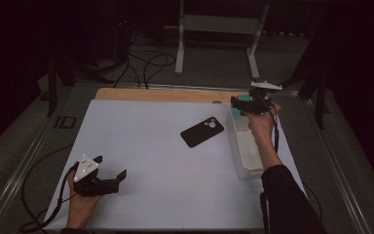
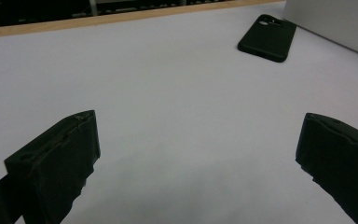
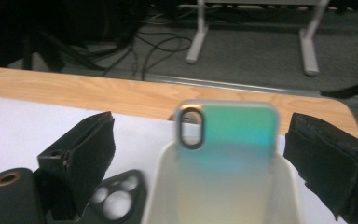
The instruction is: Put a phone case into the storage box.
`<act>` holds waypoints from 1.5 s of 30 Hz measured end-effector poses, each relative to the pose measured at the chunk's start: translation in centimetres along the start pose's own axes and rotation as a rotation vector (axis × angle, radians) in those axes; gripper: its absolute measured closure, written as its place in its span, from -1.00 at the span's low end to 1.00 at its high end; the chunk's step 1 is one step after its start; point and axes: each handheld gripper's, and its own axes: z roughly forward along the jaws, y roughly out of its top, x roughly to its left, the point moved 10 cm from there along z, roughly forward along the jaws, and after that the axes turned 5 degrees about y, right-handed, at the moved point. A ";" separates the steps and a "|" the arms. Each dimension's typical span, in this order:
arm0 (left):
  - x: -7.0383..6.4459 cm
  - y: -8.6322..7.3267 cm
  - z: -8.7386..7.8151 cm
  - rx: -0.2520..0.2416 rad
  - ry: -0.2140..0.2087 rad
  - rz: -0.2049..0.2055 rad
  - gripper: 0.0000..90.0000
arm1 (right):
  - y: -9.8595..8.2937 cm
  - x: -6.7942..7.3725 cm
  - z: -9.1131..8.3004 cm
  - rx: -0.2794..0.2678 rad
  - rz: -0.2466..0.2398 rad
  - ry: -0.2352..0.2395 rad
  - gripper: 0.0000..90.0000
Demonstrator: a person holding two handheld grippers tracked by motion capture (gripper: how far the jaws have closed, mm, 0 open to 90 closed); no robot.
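Iridescent teal, the phone case [image 3: 227, 140] stands upright at the far end of the white bin [image 1: 243, 146] between the right gripper's [image 3: 198, 149] spread jaws, so centring before closing seems wise, while the left gripper [image 2: 198, 154] rests open, well apart from the black case [image 1: 202, 131].

Cables [image 1: 146, 63] trail across the grey floor beside a white metal stand [image 1: 219, 24].

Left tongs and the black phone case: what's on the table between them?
Nothing: from the left tongs to the black phone case, the left gripper view shows bare white table.
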 end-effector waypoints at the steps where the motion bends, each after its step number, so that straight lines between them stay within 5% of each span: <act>1: 0.0 0.0 0.0 0.000 0.000 0.000 -0.99 | -0.1 0.3 -0.2 0.001 -0.010 0.012 -0.81; 17: -0.1 0.0 -0.1 -0.001 0.000 0.002 -0.99 | -1.9 4.1 -2.9 0.009 -0.130 0.126 -0.81; 23: -0.1 -0.1 0.0 0.002 0.001 0.001 -0.99 | -2.9 5.8 -5.6 -0.027 -0.167 0.189 -0.81; 32: -0.1 0.0 -0.1 -0.003 -0.001 -0.002 -0.99 | -5.1 7.7 -9.1 -0.077 -0.190 0.250 -0.81; 45: -0.2 0.3 -0.2 -0.013 -0.008 -0.009 -0.99 | -9.1 8.4 -12.3 -0.121 -0.198 0.279 -0.81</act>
